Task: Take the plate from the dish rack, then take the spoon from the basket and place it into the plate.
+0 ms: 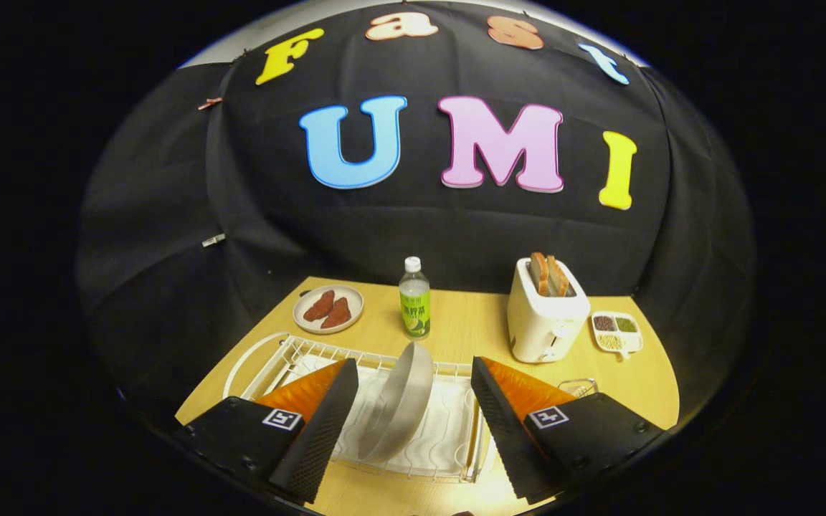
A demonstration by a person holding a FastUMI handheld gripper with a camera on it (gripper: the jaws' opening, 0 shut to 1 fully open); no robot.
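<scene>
A grey plate stands on edge in the white wire dish rack, leaning slightly to the right. My gripper is open, its two black fingers with orange sides spread wide on either side of the plate, above the rack and not touching it. Just beyond the right finger a bit of a wire basket pokes out; most of it is hidden by the finger, and I cannot see a spoon in it.
On the wooden table beyond the rack stand a green-labelled bottle, a white toaster with toast in it, a small divided dish at its right, and a plate of reddish pieces at the back left.
</scene>
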